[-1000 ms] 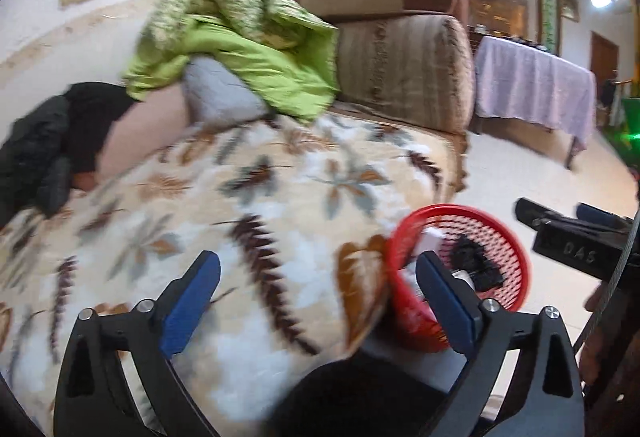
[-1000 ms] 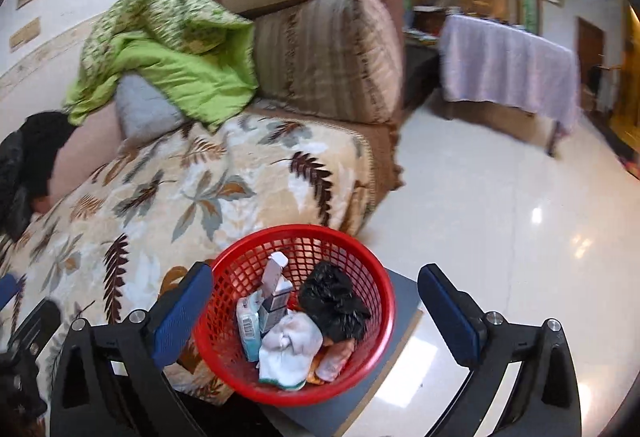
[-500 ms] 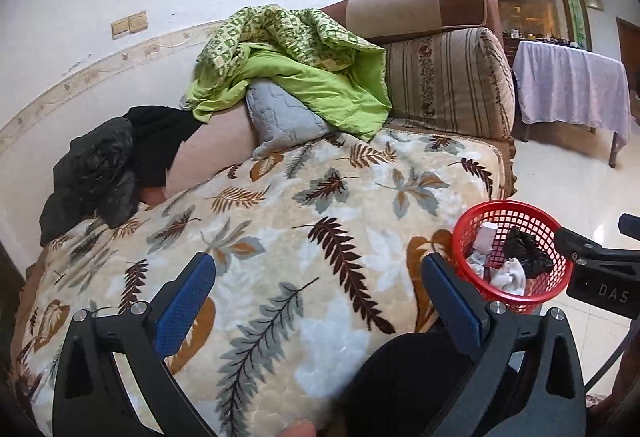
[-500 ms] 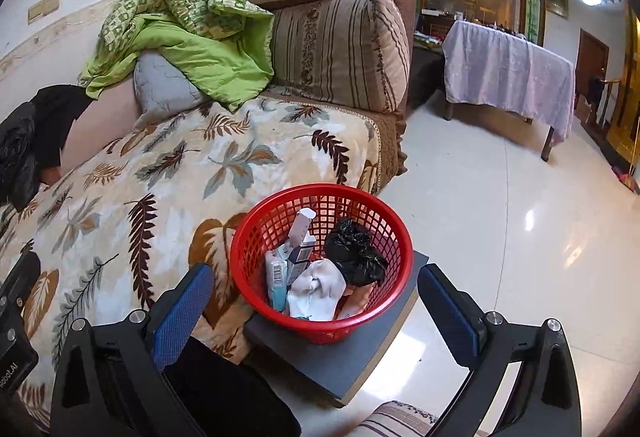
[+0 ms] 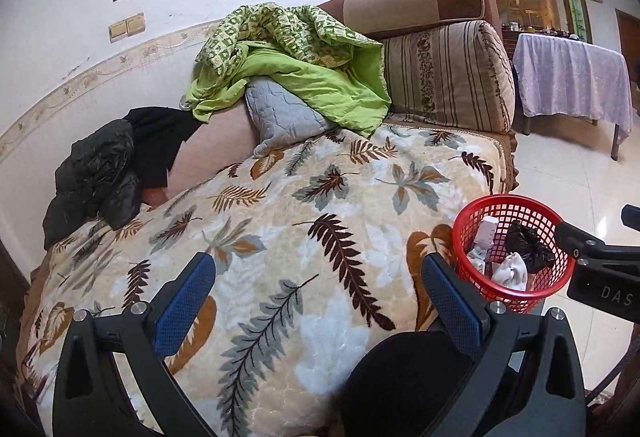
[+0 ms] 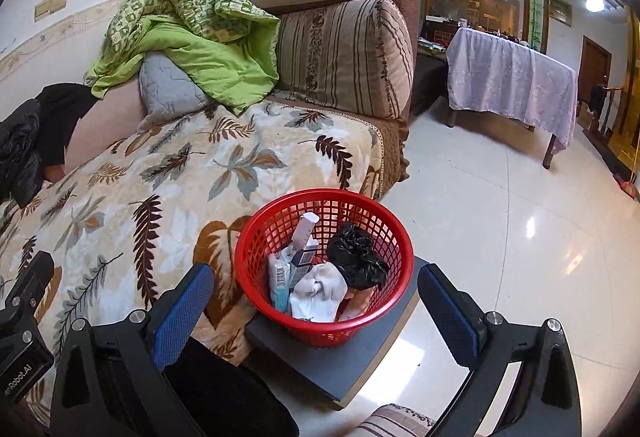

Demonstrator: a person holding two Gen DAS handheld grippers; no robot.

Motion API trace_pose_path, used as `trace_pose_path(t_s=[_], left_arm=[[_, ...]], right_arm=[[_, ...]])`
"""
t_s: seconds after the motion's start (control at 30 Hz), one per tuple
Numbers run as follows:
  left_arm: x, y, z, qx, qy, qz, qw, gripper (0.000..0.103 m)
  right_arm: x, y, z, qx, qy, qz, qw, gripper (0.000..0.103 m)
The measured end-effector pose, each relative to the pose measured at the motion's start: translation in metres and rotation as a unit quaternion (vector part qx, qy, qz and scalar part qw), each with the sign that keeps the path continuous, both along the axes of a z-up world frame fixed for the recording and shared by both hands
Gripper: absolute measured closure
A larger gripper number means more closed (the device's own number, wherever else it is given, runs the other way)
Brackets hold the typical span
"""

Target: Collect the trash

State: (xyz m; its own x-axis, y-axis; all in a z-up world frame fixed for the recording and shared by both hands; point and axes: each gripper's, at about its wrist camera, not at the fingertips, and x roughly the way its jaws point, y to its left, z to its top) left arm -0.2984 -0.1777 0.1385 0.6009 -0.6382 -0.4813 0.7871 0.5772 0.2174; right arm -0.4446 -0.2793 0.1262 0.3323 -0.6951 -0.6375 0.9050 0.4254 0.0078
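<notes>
Trash [image 6: 320, 277] in upright red basket [image 6: 384, 321], tongs empty

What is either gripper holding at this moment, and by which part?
Nothing is held. The left gripper and the right gripper are both open with empty jaws; the trash sits in the red basket.

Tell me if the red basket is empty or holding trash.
Holding trash: the red basket contains a black bag, white cloth and small cartons.
</notes>
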Motion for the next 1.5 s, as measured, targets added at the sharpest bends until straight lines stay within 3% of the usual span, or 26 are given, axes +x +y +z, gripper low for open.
trace_pose_path(t_s=[1.5], left_arm=[[-0.0039, -0.0026, -0.0002, -0.002, 0.005, -0.002, 1.0, 0.001]], right_arm=[[0.0001, -0.0037, -0.005, 0.008, 0.008, 0.003, 1.0, 0.0]])
